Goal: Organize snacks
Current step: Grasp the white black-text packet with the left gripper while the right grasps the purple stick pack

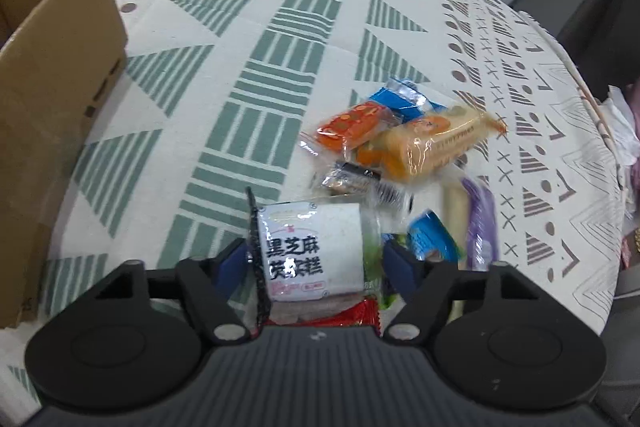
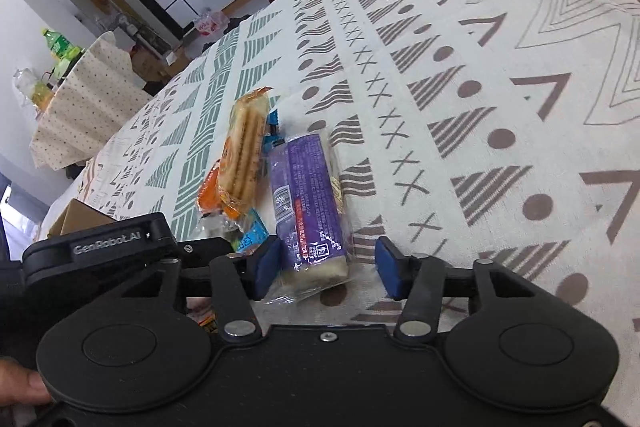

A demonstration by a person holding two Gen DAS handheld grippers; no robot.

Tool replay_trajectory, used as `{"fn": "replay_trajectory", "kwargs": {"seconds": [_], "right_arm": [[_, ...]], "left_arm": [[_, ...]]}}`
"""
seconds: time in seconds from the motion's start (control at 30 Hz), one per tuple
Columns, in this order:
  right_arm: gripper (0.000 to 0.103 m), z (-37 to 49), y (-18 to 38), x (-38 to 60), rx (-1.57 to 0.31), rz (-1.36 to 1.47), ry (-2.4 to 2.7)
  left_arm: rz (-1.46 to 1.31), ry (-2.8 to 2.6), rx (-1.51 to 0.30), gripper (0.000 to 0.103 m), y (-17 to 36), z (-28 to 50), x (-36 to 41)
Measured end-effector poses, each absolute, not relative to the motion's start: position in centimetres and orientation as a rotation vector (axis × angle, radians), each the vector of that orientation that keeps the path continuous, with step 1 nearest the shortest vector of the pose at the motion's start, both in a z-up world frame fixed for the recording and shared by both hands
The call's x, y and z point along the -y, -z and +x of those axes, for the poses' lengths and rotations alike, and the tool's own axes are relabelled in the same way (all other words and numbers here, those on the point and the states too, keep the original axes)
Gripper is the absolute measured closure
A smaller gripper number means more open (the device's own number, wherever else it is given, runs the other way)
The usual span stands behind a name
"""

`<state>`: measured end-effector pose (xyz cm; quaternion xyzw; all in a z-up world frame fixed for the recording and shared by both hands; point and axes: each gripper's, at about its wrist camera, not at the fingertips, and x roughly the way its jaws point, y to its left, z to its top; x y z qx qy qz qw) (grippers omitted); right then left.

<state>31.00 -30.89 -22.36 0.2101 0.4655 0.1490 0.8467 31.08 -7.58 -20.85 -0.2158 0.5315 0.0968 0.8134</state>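
Note:
My left gripper has both blue pads against the ends of a white snack packet with black lettering, at the near edge of a snack pile. A red wrapper lies under it. Beyond lie an orange packet, a yellow biscuit packet and blue packets. My right gripper straddles the near end of a purple packet. Its left pad touches the wrapper, while its right pad stands clear of it with cloth showing between. That purple packet also shows in the left wrist view.
An open cardboard box stands on the patterned tablecloth, left of the pile. The table edge curves away on the right. The left gripper's black housing sits close beside my right one. A second table with bottles stands behind.

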Motion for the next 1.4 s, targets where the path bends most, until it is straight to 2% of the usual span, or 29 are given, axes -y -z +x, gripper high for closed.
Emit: {"fn": "replay_trajectory", "kwargs": {"seconds": [0.07,0.23,0.27,0.57,0.7,1.0,1.07,1.2,1.4], "right_arm": [[0.059,30.5,22.2,31.4,-0.992,0.456,-0.308],[0.060,29.1,21.9,32.6,-1.030,0.481,-0.242],[0.060,28.8,21.8,32.7,-1.035,0.481,-0.234],[0.059,26.4,21.0,32.3,-1.087,0.525,-0.216],[0.048,25.8,20.5,31.7,-1.072,0.506,-0.215],[0.044,27.1,20.5,29.9,-1.035,0.384,-0.197],[0.040,27.5,20.4,29.5,-1.025,0.340,-0.180],[0.022,27.7,20.0,28.9,-0.987,0.265,-0.150],[0.024,28.9,20.7,27.7,-1.001,0.211,-0.150]], "left_arm": [[-0.465,-0.210,-1.133,0.041,20.7,30.9,7.6],[-0.475,-0.221,-1.130,0.046,20.3,29.9,7.0],[-0.481,-0.221,-1.123,0.050,20.0,29.6,6.8],[-0.524,-0.195,-1.096,0.052,18.3,27.5,5.5],[-0.540,-0.194,-1.086,0.052,17.9,26.7,4.7],[-0.583,-0.179,-1.058,0.052,17.0,26.1,3.2],[-0.590,-0.181,-1.050,0.052,16.9,26.1,2.8],[-0.588,-0.189,-1.044,0.052,16.9,26.2,2.3],[-0.571,-0.203,-1.050,0.052,17.4,26.6,2.1]]}}
